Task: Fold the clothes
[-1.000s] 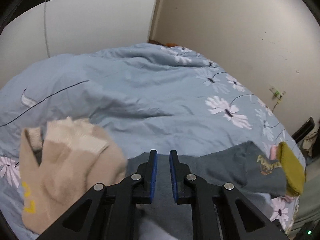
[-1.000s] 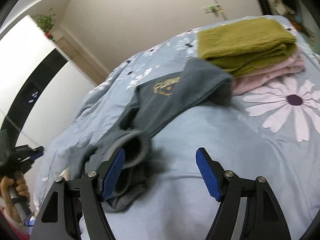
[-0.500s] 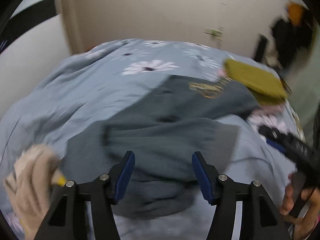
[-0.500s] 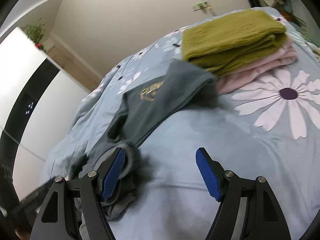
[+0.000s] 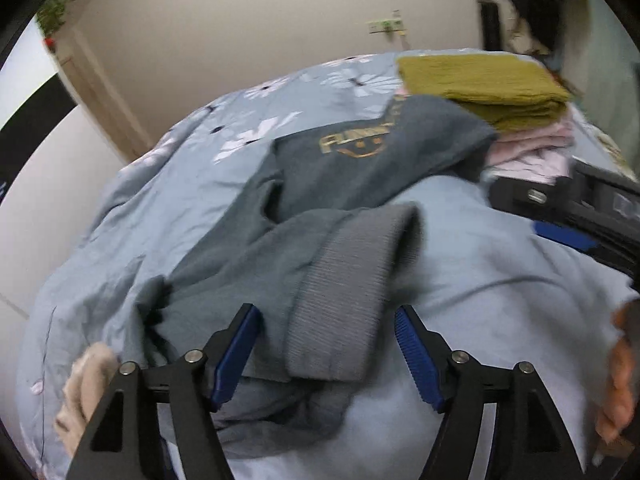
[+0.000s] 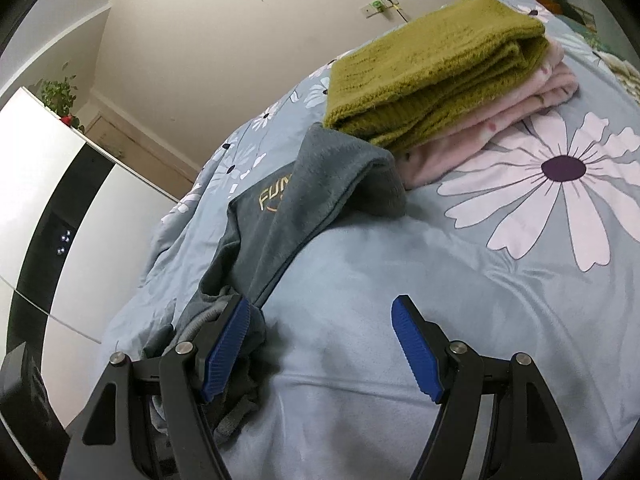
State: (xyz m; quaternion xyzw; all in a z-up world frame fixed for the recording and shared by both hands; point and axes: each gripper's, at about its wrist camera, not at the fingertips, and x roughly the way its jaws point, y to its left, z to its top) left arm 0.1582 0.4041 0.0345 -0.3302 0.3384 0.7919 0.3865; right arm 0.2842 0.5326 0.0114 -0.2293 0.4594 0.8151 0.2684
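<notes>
A grey sweatshirt (image 5: 344, 168) with a gold logo lies crumpled on the blue floral bedspread (image 5: 500, 264); it also shows in the right wrist view (image 6: 296, 200). Its ribbed cuff (image 5: 344, 304) lies between the open jaws of my left gripper (image 5: 328, 344), which holds nothing. My right gripper (image 6: 320, 344) is open and empty over bare bedspread (image 6: 400, 280), its left finger beside the sweatshirt's bunched end. The right gripper's body shows at the right of the left wrist view (image 5: 580, 216).
A folded olive sweater (image 6: 432, 68) lies on a folded pink garment (image 6: 516, 100) at the far right of the bed, touching the sweatshirt. A beige knit garment (image 5: 84, 392) lies at the near left. A white and black cabinet (image 6: 48, 208) stands to the left.
My left gripper opened, turned right toward the sweatshirt and closed in on its cuff. My right gripper stayed open and shifted right, away from the cuff.
</notes>
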